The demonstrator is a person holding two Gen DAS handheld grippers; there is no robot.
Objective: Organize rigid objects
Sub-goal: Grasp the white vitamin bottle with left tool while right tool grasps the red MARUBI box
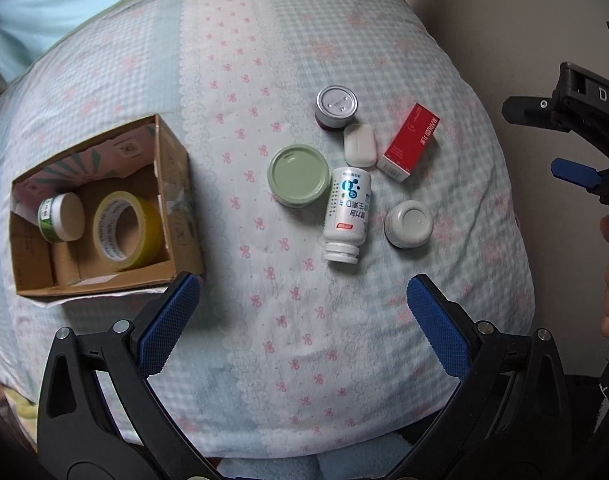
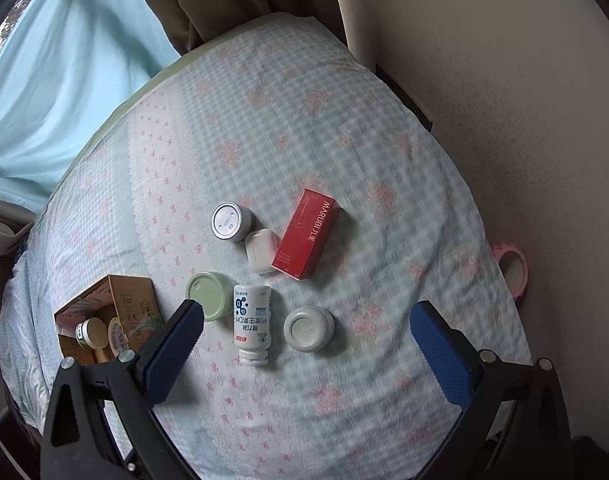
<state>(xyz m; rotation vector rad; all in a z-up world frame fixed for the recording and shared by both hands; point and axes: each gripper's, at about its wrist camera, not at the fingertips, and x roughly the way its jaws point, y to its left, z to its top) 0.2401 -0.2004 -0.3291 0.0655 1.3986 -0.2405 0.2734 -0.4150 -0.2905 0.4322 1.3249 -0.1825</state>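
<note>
A cardboard box [image 1: 166, 184] sits at the left on the bed, holding a yellow tape roll [image 1: 126, 230] and a small white jar [image 1: 62, 216]. To its right lie a green-lidded jar [image 1: 299, 175], a white pill bottle [image 1: 346, 212] on its side, a white jar [image 1: 408, 224], a white case [image 1: 359, 145], a red carton [image 1: 410, 142] and a silver-lidded jar [image 1: 336, 105]. My left gripper [image 1: 302, 320] is open and empty, above the bed in front of the bottle. My right gripper [image 2: 306, 344] is open and empty, above the bottle [image 2: 251, 322] and white jar [image 2: 308, 328].
The bed has a blue checked cover with pink bows [image 1: 264, 60]. A beige wall [image 2: 504, 80] runs along its right side. A pink tape roll [image 2: 512, 272] lies at the bed's right edge. Curtains [image 2: 64, 80] hang behind. The box [image 2: 116, 312] also shows in the right wrist view.
</note>
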